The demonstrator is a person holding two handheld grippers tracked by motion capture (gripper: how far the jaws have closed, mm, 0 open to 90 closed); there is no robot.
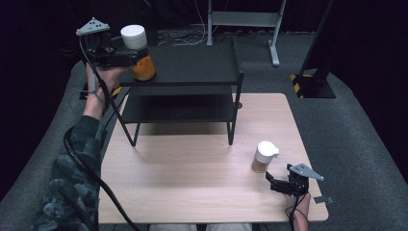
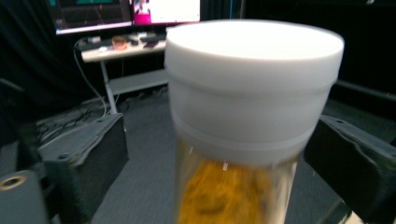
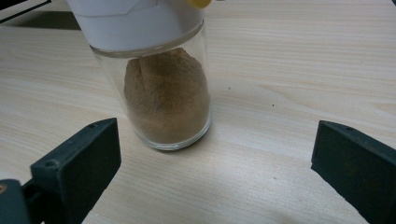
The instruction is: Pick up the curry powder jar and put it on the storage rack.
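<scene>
High view overhead; gripper views close, level.

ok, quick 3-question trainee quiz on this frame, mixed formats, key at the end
1. True or false: the left gripper clamps the white-capped glass jar of orange powder.
2. Where does the white-capped glass jar of brown powder stand? A) black metal rack B) light wooden table C) floor
3. Fill in: the right gripper's jaws are ____.

Key: 1 false, its jaws stand apart beside the jar, on the rack's top shelf; 2 B; 3 open.
</scene>
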